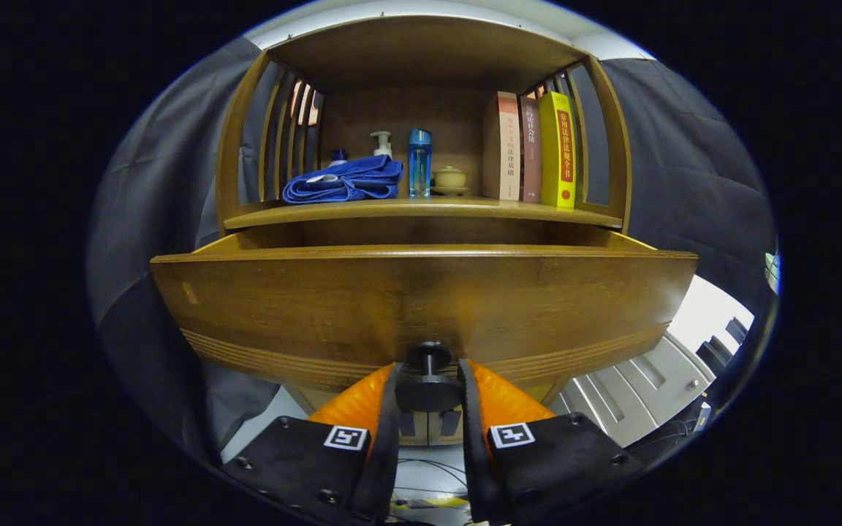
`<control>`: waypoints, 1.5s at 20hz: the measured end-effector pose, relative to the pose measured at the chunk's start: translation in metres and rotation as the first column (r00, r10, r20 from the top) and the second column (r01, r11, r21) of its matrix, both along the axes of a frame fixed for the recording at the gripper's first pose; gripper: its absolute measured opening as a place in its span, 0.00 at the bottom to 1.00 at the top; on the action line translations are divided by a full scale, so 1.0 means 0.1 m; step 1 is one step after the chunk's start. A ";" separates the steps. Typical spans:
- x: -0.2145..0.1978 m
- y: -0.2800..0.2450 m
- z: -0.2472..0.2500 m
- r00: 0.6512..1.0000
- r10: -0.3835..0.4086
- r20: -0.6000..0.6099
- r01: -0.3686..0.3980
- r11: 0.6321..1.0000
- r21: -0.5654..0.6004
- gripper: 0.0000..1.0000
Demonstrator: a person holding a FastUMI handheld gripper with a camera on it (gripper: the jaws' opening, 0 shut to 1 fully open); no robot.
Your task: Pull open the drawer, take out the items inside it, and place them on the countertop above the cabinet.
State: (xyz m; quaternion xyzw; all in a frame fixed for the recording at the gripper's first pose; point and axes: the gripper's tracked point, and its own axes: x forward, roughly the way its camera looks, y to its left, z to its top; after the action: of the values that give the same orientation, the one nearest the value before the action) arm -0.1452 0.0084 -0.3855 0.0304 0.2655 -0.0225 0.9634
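Two fingers of the tongs (428,380) close from either side on the dark round knob (429,385) at the lower middle of a wooden drawer (421,307), gripping it. The drawer stands pulled out from the cabinet (421,51) toward the camera, its front panel broad above the fingers; its inside is hidden behind that panel. Beyond and above it, the surface (421,210) over the drawer carries a folded blue cloth (344,183), a white pump bottle (381,143) behind it, a tall blue bottle (419,162), a small lidded cup (449,178), and three upright books (531,148), the yellow one outermost. Slatted wooden sides frame the open shelf.
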 end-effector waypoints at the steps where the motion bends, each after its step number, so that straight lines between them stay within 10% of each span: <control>1: -0.02 0.00 0.00 1.000 0.001 -0.004 -0.001 1.000 0.001 0.48; 30: -0.65 -0.05 0.16 0.999 0.024 -0.034 -0.024 1.000 -0.011 0.45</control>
State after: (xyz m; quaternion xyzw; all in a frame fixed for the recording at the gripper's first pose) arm -0.2099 0.0036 -0.3696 0.0216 0.2822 -0.0129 0.9590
